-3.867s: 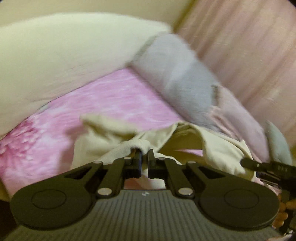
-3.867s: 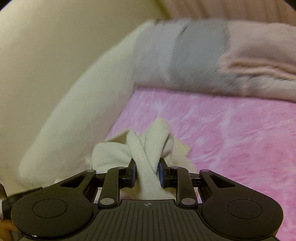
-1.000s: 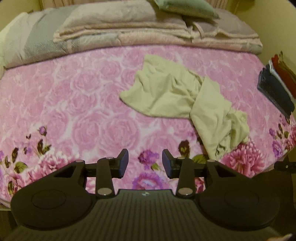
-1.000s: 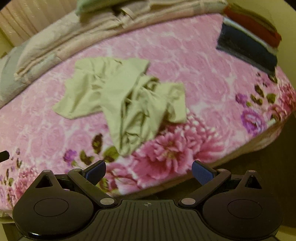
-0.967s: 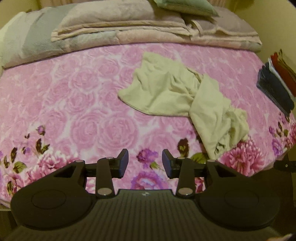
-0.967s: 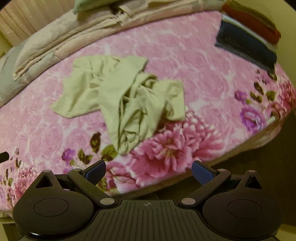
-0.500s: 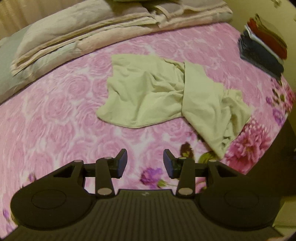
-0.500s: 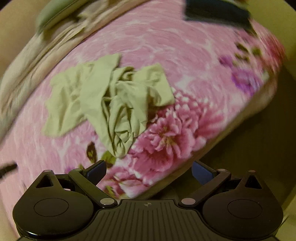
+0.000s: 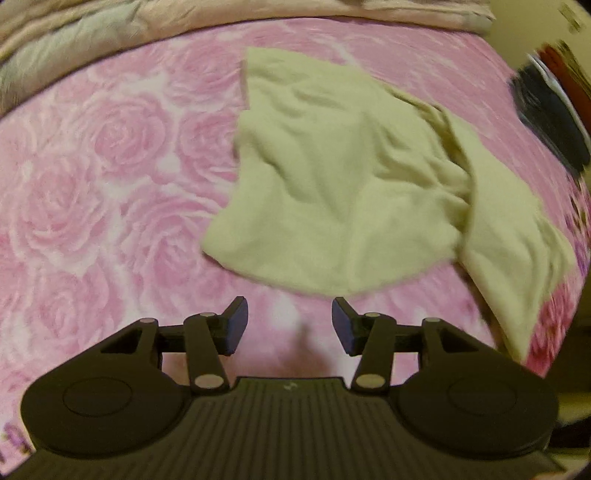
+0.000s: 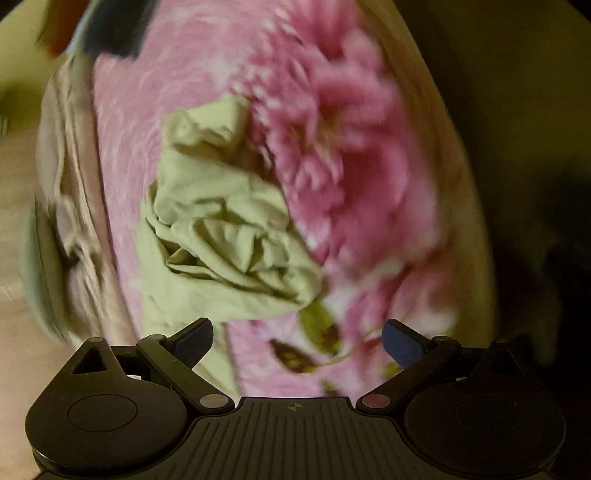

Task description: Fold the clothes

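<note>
Pink rose-print bedspread (image 9: 110,155) covers the bed, w/ folded beige and grey bedding (image 9: 92,22) stacked along the far edge and a dark pile of folded clothes (image 9: 550,110) at the far right corner. Pale green garment (image 9: 343,192) lies crumpled on the spread, unfolded, one flatter panel toward the bed's middle and a second flap draped toward the near right edge. Left hand-held gripper (image 9: 290,325): jaws have just been opening, now apart w/ nothing between them; it points down at bare spread just short of the garment's near hem, not touching. Right hand-held gripper (image 10: 297,341): jaws spread wide, empty; view is rolled and blurred. In that view the garment's bunched, wrinkled end (image 10: 229,236) sits just beyond the fingertips, nearer the left finger, beside a large pink flower print (image 10: 332,122) at the bed's edge. Contact btwn right fingers and cloth: cannot tell, blur. Dark floor area shows past the bed edge.
</note>
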`<state>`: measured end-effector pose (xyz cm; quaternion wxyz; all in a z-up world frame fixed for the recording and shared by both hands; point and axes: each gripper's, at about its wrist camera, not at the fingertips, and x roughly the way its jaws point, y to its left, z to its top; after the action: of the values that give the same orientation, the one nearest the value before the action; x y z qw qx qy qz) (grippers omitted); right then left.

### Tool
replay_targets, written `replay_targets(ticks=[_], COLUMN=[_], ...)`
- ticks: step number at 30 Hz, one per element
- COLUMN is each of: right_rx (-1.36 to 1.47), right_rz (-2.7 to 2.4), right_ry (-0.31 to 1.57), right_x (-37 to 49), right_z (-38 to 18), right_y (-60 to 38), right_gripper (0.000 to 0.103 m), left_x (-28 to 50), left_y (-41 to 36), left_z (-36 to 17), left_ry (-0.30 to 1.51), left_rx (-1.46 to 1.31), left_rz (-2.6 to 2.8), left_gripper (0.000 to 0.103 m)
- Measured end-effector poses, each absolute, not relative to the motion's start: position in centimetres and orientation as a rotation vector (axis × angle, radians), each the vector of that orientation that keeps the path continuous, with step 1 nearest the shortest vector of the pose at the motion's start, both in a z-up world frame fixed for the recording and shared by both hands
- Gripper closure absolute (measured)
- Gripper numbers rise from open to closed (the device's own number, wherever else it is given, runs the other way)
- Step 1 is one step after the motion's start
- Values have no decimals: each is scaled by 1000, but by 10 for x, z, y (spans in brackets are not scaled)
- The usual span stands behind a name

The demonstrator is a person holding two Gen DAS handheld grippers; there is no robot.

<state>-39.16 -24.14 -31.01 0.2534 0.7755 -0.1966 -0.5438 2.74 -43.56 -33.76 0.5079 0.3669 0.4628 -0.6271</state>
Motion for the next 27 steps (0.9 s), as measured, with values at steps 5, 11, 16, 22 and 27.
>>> replay_targets(ticks=[5, 11, 16, 22, 27], right_rx=[2198, 2203, 2133, 1915, 1831], right_rz=[-1484, -1503, -1551, -1696, -1896], right_ry=[-868, -1188, -959, -591, -314], right_x=[-368, -361, -371, -404, -443], right_z=[-348, -374, -367, -310, -282], right_y=[-244, -251, -266, -233, -178], right_gripper=[13, 52, 93, 96, 96], left_x=[52, 54, 54, 66, 47], left_y=[-466, -489, -484, -409, -299], left_z=[-366, -390, -387, -356, -350], left_ry=[1227, 1332, 1278, 1377, 1665], left_rx=[796, 751, 833, 980, 1219], left_rz=[-1468, -1434, -1511, -1624, -1604], left_gripper=[57, 73, 103, 103, 103])
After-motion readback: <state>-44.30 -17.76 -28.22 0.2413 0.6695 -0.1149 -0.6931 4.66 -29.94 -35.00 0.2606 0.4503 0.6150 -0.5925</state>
